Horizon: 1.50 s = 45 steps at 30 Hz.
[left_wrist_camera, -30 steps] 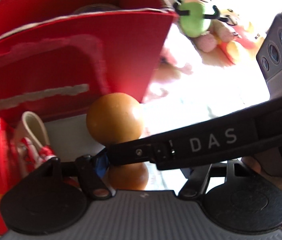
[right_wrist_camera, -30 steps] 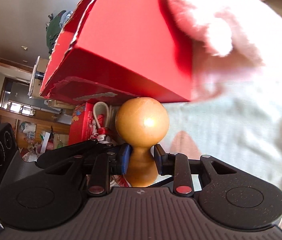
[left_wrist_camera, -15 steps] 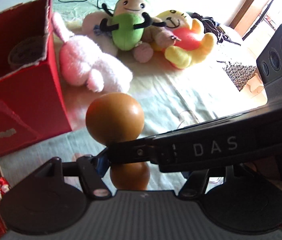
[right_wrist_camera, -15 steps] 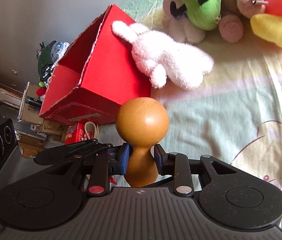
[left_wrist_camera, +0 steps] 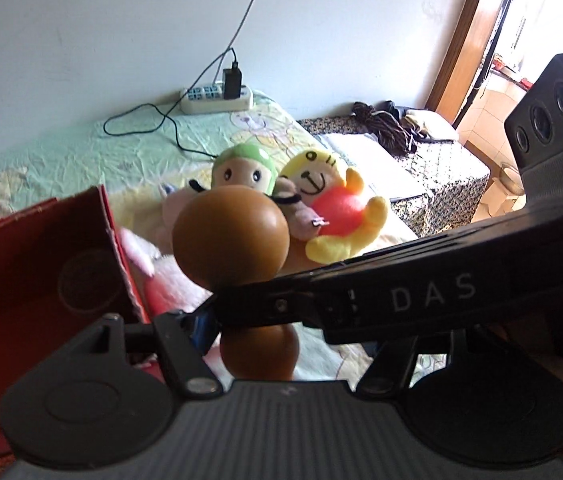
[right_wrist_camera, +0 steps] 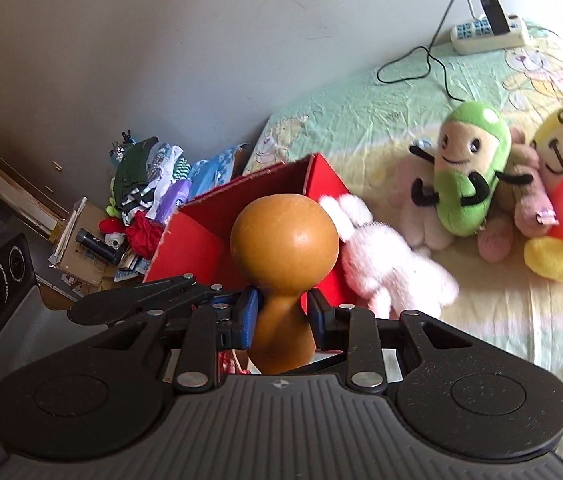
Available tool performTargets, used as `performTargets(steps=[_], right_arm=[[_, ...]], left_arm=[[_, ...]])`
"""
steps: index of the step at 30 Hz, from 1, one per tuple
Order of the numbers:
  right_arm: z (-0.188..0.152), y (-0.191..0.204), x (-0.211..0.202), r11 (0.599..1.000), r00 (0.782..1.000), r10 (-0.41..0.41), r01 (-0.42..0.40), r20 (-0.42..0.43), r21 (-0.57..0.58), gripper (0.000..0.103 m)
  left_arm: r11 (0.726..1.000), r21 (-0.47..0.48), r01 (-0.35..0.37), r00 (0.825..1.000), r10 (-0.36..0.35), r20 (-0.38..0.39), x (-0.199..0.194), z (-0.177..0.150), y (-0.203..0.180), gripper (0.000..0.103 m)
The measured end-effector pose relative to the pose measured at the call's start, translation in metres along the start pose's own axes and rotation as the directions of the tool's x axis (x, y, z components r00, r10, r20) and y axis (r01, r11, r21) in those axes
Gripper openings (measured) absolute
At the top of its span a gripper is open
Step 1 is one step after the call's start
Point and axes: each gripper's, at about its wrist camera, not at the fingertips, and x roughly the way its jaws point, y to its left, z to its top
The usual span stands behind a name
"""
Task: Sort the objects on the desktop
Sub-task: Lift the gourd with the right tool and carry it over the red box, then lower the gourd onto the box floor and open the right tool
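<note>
A glossy brown gourd-shaped wooden object fills the centre; across its narrow waist lies the other black gripper, marked DAS, entering from 3 o'clock; an open red cardboard box sits at 9 o'clock; a yellow plush toy lies at 1 o'clock on the pale green bedsheet.

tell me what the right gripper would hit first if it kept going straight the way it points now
Judging loosely, the right gripper, shut on the wooden gourd, points at the red box. The gourd's bulb would likely meet the box's open top or its wall first, with the pink plush rabbit just to the right. Depth is unclear.
</note>
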Motion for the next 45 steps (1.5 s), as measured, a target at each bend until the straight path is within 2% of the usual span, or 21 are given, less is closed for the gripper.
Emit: performTargets(steps=[3, 11, 18, 23, 30, 35, 41, 45], right_arm=[[0.021, 0.009, 0.007, 1.000, 1.000, 0.009, -0.009, 0.000, -0.019, 0.031], [0.066, 0.045, 0.065, 0.998, 0.998, 0.046, -0.048, -0.045, -0.041, 0.031], [0.077, 0.063, 0.129, 0.999, 0.989, 0.030, -0.034, -0.143, -0.028, 0.031], [0.070, 0.067, 0.168, 0.999, 0.975, -0.018, 0.012, -0.220, -0.030, 0.031], [0.056, 0.057, 0.207, 0.998, 0.950, -0.046, 0.055, -0.309, 0.018, 0.031], [0.047, 0.048, 0.222, 0.995, 0.933, -0.065, 0.086, -0.354, 0.043, 0.031], [0.040, 0.035, 0.229, 0.988, 0.922, -0.075, 0.119, -0.381, 0.093, 0.031], [0.037, 0.034, 0.230, 0.985, 0.917, -0.117, 0.157, -0.381, 0.074, 0.030]], left_arm=[[1.000, -0.006, -0.001, 1.000, 0.001, 0.015, -0.012, 0.018, 0.023, 0.068], [0.999, -0.017, -0.051, 0.999, 0.051, 0.006, -0.031, 0.041, 0.095, 0.068], [0.996, -0.065, -0.055, 0.996, 0.050, -0.072, -0.014, 0.035, 0.156, 0.068], [0.996, -0.080, -0.033, 0.987, 0.020, -0.158, 0.011, 0.020, 0.188, 0.068], [0.994, -0.109, 0.006, 0.957, -0.038, -0.286, 0.041, -0.002, 0.221, 0.068], [0.993, -0.115, 0.030, 0.926, -0.070, -0.371, 0.062, -0.009, 0.232, 0.068], [0.994, -0.098, 0.038, 0.894, -0.077, -0.441, 0.081, -0.015, 0.234, 0.066], [0.994, -0.099, 0.036, 0.865, -0.081, -0.496, 0.092, -0.016, 0.234, 0.065]])
